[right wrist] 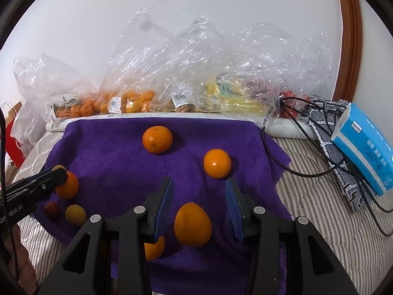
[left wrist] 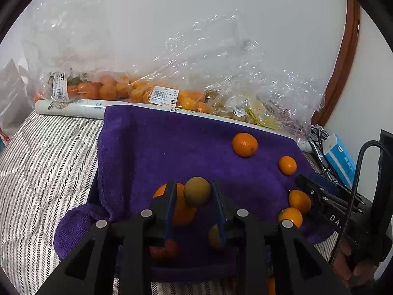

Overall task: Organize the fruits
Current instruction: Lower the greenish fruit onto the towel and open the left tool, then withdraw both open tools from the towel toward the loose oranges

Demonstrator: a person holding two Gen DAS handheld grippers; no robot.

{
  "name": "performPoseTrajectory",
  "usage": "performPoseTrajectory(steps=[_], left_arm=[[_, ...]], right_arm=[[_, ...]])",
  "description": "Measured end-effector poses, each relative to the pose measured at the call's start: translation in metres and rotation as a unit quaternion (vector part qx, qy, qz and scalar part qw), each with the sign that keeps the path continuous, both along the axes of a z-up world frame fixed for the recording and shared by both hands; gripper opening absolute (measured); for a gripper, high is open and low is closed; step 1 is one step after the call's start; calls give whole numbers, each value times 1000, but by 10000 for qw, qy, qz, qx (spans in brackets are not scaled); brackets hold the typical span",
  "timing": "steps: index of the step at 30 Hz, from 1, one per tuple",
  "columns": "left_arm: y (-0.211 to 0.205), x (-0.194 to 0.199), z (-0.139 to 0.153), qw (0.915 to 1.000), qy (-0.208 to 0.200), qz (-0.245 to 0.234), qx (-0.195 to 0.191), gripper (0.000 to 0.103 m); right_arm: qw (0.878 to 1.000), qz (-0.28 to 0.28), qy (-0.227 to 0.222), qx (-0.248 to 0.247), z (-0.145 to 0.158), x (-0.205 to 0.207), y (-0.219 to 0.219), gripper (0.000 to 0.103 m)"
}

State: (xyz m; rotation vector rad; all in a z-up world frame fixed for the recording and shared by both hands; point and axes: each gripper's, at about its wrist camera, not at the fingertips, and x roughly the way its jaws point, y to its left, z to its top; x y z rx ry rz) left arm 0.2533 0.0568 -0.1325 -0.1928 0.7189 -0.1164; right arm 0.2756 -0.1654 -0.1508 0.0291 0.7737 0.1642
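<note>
A purple towel (left wrist: 152, 152) (right wrist: 110, 147) holds loose fruit. My left gripper (left wrist: 194, 189) is shut on a small greenish-brown fruit (left wrist: 197, 191), held above an orange (left wrist: 183, 211). It shows at the left of the right wrist view (right wrist: 57, 174), where the fruit (right wrist: 59, 167) peeks above its fingers. A yellow-green fruit (left wrist: 215, 237) (right wrist: 75, 214) and a small red fruit (left wrist: 164, 249) (right wrist: 52, 208) lie close by. My right gripper (right wrist: 199, 186) is open and empty, with an egg-shaped orange (right wrist: 192, 224) between its fingers. More oranges (right wrist: 157, 139) (right wrist: 217, 163) lie farther back.
Clear plastic bags of oranges (left wrist: 110, 88) (right wrist: 127, 100) and yellow fruit (right wrist: 233, 98) line the back wall behind a white roll (left wrist: 73, 108). A blue tissue pack (right wrist: 363, 145) and black cables (right wrist: 294, 162) lie right of the towel on striped bedding (left wrist: 36, 159).
</note>
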Motion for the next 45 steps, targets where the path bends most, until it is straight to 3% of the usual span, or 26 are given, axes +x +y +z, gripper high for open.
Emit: performPoseTrajectory(steps=[14,35,40,45], left_arm=[[2,-4,5,9998,-117,-31,-172,41],[9,-37,10,9987,-407,309,17,41],[22,-55,6,9986,-334,406,39,41],[36,-77,3,9984,-278,494,65,42]], right_arm=[[10000,-14,-48,16,1,-3,-1,48],[9975,127,-695,14,27,-40,11,48],[9980,-19,-589,237,31,-64,1,48],[9964,-11,-217,820,31,-90,-7,48]])
